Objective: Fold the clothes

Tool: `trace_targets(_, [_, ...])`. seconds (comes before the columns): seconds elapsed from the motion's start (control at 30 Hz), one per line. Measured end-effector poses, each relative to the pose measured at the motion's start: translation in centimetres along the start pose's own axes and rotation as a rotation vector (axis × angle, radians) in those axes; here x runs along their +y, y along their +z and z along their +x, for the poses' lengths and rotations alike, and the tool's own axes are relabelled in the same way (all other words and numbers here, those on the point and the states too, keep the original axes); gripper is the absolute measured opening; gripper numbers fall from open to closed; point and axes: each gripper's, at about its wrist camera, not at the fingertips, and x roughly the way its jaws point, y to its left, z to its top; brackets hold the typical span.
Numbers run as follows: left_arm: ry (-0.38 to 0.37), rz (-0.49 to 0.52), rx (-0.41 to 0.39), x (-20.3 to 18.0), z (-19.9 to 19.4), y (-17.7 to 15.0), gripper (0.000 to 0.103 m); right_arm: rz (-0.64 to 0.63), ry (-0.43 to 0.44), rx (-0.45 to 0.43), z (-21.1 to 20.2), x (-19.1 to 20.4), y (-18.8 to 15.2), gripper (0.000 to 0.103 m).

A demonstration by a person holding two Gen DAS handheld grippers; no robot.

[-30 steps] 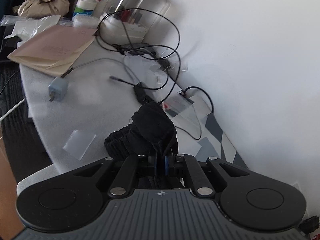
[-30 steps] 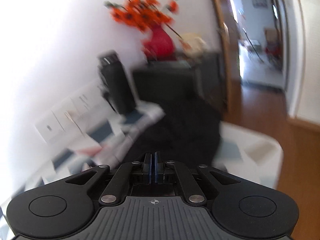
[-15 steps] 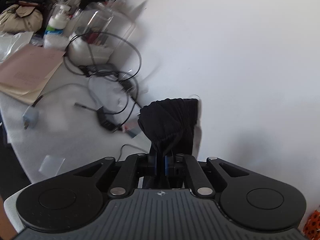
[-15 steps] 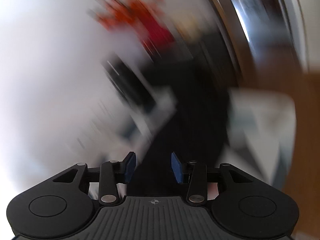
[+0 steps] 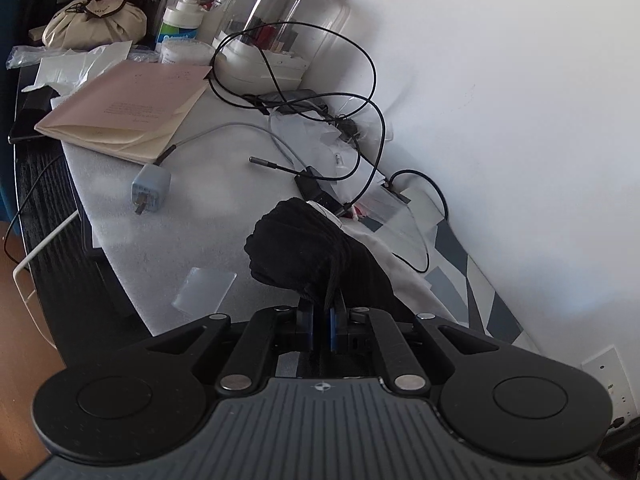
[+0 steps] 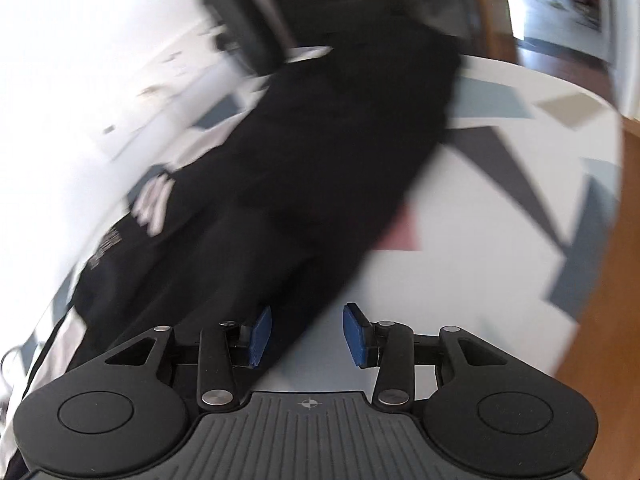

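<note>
A black garment (image 6: 320, 152) with white lettering (image 6: 154, 200) lies stretched along the patterned tablecloth (image 6: 520, 184); the right wrist view is blurred. My right gripper (image 6: 307, 334) hovers low over its near edge, open. The cloth runs past the left blue pad (image 6: 258, 334) and neither pad presses on it. In the left wrist view my left gripper (image 5: 322, 316) is shut on a bunched end of the black garment (image 5: 296, 248). That bunch stands up from the jaws just above the table, and a thin black drawstring hangs from it.
Beyond the bunch lie tangled black cables (image 5: 360, 120), a grey charger plug (image 5: 150, 192), a pink book (image 5: 128, 108), a clear domed container (image 5: 276, 40) and a pump bottle (image 5: 182, 16). The white wall (image 5: 500, 120) runs along the right. Wood floor (image 6: 624, 300) borders the table's right edge.
My right gripper opened from shut, tipped downward and dropped close over the garment. My left gripper lifted the bunch toward the wall, then came back down near the table.
</note>
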Motion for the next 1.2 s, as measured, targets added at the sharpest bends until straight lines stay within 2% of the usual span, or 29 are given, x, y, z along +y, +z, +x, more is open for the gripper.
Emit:
trace_targets(0.03, [0.009, 0.000, 0.007, -0.1, 0.1, -0.3, 0.007, 0.000, -0.007, -0.006, 0.2, 0.3, -0.2, 0.036])
trace_targets(0.1, [0.023, 0.030, 0.017, -0.6, 0.2, -1.1, 0.007, 0.006, -0.018, -0.025, 0.7, 0.6, -0.2, 0.025])
trace_targets(0.13, [0.030, 0.052, 0.021, -0.8, 0.3, -1.6, 0.007, -0.014, -0.022, -0.055, 0.7, 1.0, -0.3, 0.015])
trace_targets(0.17, [0.034, 0.061, 0.026, -1.0, 0.4, -1.9, 0.007, -0.035, -0.026, -0.085, 0.6, 1.4, -0.4, 0.010])
trace_targets(0.23, [0.041, 0.060, 0.041, -1.0, 0.8, -2.5, 0.007, -0.153, -0.054, -0.166, 0.7, 2.7, -0.7, 0.011])
trace_targets(0.3, [0.047, 0.067, 0.051, -1.0, 0.9, -2.9, 0.007, -0.157, -0.086, -0.152, 0.6, 2.6, -1.1, 0.018])
trace_targets(0.37, [0.054, 0.076, 0.058, -1.0, 1.1, -3.3, 0.007, -0.161, -0.118, -0.137, 0.5, 2.5, -1.4, 0.030])
trace_targets(0.43, [0.060, 0.085, 0.064, -1.0, 1.2, -3.7, 0.007, -0.091, -0.096, -0.146, 0.2, 2.0, -1.5, 0.035])
trace_targets(0.57, [0.064, 0.089, 0.066, -1.3, 1.4, -3.9, 0.007, -0.032, -0.086, -0.130, 0.8, 0.9, -0.6, 0.037])
trace_targets(0.63, [0.064, 0.085, 0.060, -1.4, 1.4, -3.7, 0.007, -0.053, -0.071, -0.136, 1.2, 1.0, -0.1, 0.032])
trace_targets(0.73, [0.054, 0.096, 0.027, -1.8, 0.9, -3.4, 0.007, -0.140, -0.060, -0.173, 1.5, 2.1, 0.5, 0.011])
trace_targets(0.77, [0.042, 0.119, -0.001, -2.2, 0.5, -3.2, 0.007, -0.173, -0.046, -0.175, 1.7, 2.6, 0.8, 0.009])
trace_targets(0.83, [0.008, 0.164, -0.059, -2.9, -0.3, -2.9, 0.006, -0.147, -0.063, -0.135, 2.0, 3.0, 1.6, 0.006])
trace_targets(0.93, [-0.050, 0.136, -0.091, -3.4, -1.3, -1.5, 0.005, -0.030, -0.052, -0.171, 0.4, 2.4, 3.2, 0.005])
trace_targets(1.07, [-0.137, 0.043, -0.118, -3.5, -3.6, 1.3, 0.005, 0.027, 0.039, -0.452, -8.3, 3.5, 5.5, 0.004])
trace_targets(1.17, [-0.195, 0.004, -0.131, -3.2, -5.7, 2.5, 0.005, 0.050, 0.074, -0.594, -13.5, 3.2, 6.7, 0.004])
trace_targets(1.2, [-0.208, -0.002, -0.127, -3.1, -6.1, 2.6, 0.005, 0.056, 0.080, -0.595, -14.4, 2.9, 7.3, 0.004])
